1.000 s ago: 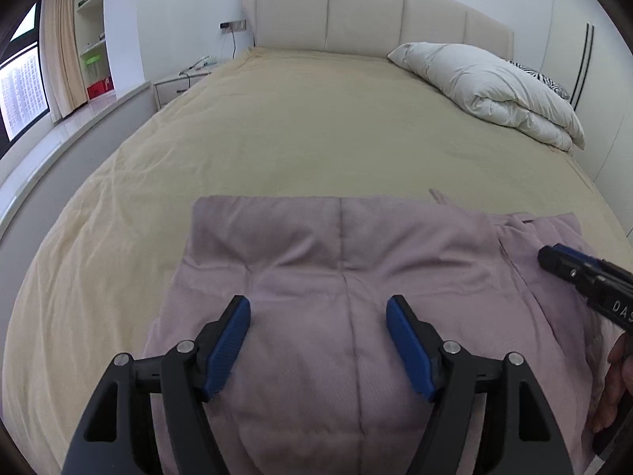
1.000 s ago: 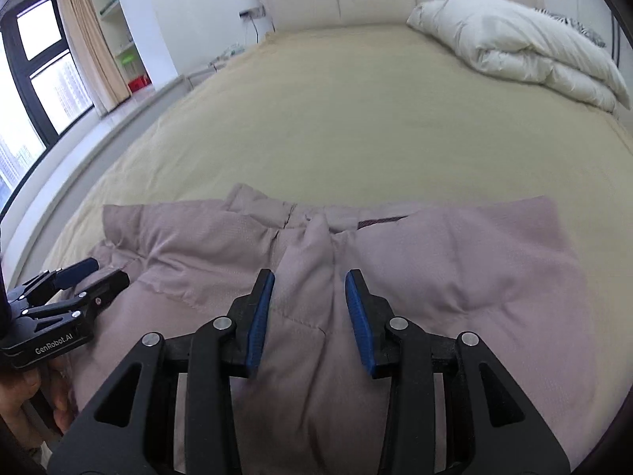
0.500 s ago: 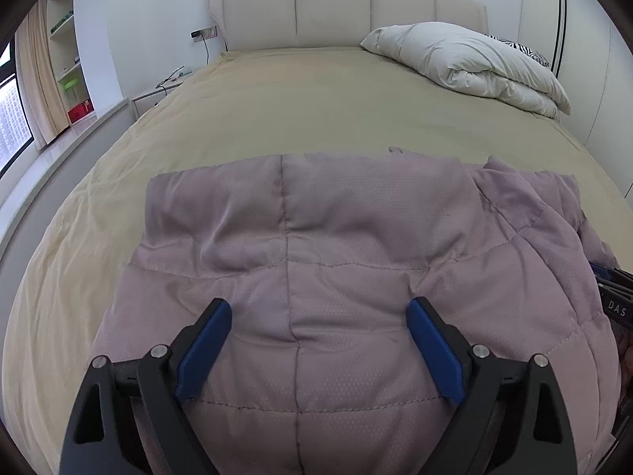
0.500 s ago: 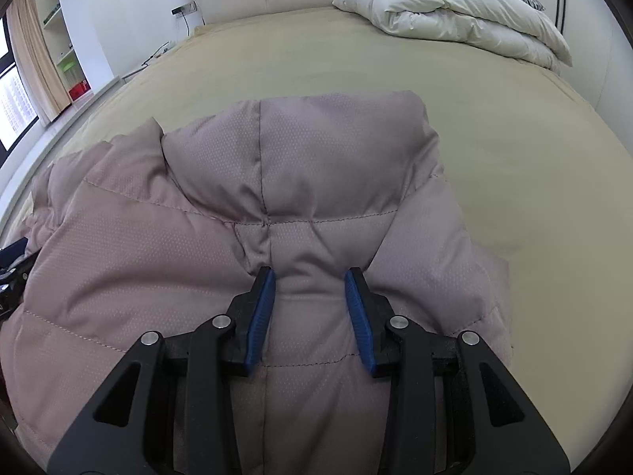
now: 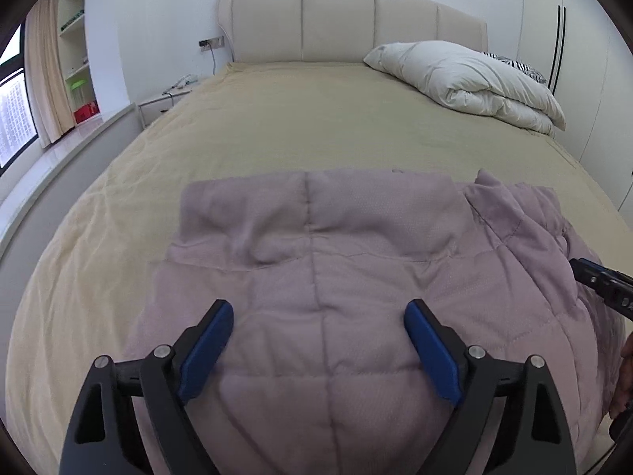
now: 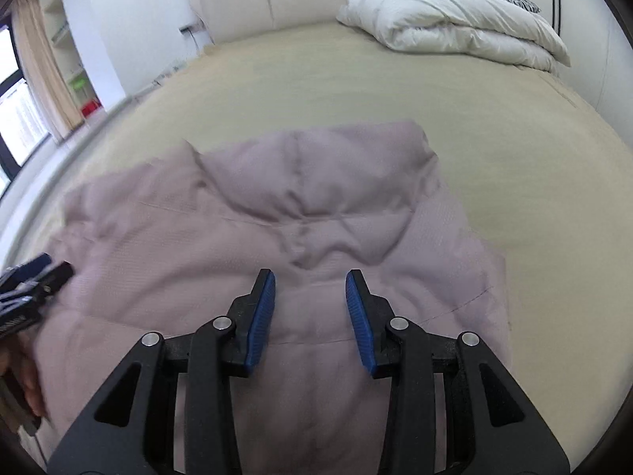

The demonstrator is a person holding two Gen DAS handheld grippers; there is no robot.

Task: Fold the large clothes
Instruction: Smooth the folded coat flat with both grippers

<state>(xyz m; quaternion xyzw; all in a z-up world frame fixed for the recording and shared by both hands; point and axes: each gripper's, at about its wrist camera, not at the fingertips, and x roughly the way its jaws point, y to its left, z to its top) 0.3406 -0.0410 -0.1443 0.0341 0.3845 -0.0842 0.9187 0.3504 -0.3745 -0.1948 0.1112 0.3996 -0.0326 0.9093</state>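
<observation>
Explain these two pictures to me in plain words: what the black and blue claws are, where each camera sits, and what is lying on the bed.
No robot: a person carries a hand-held gripper in each hand, each with its own fisheye camera. The left view shows the left hand-held gripper open wide; the right view shows the right hand-held gripper open too. Neither holds anything. Below them a mauve quilted padded jacket lies on the beige bedspread. A folded white duvet sits near the cream padded headboard.

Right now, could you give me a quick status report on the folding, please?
Both hand-held grippers open, left, right, holding nothing. Mauve padded jacket lies bunched on the bed. Nothing in the way.
</observation>
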